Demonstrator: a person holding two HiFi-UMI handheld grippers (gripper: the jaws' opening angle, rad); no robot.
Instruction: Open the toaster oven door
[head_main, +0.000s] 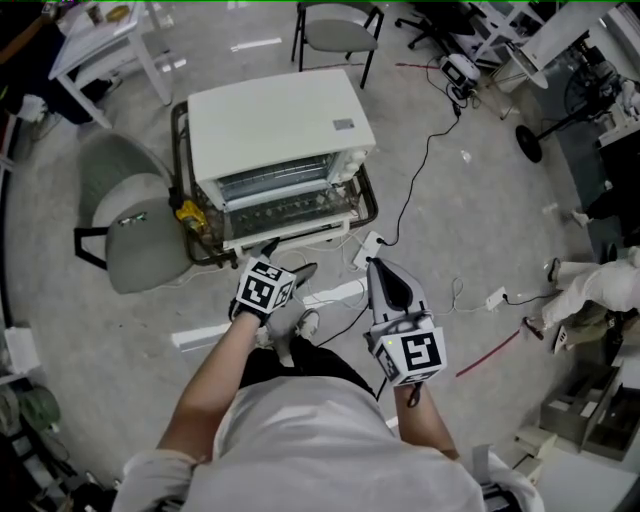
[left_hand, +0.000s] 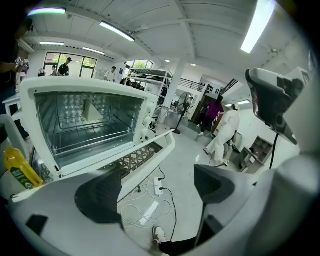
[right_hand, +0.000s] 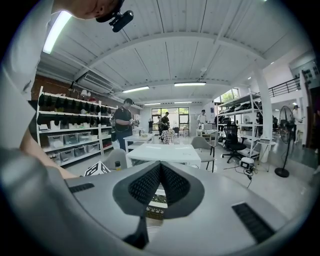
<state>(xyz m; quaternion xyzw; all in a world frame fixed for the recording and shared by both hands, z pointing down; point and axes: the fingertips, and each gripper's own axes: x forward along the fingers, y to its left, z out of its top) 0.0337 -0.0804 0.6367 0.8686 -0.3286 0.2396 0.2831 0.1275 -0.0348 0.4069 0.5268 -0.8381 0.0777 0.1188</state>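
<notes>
Grey floor underfoot; toaster oven door (head_main: 290, 208) lies open, edge crosswise, just ahead of my spread left hand-held gripper (head_main: 288, 256); right hand-held gripper (head_main: 378, 270) pressed together, farther back

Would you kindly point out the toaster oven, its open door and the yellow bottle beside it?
toaster oven (head_main: 275, 120), head view, on its flat white top.
door (left_hand: 134, 159), left gripper view, on the patterned pane of the lowered door.
yellow bottle (left_hand: 14, 162), left gripper view, on its yellow body.

Head view overhead; both gripper views low, near, facing toaster oven (head_main: 280, 125).
</notes>
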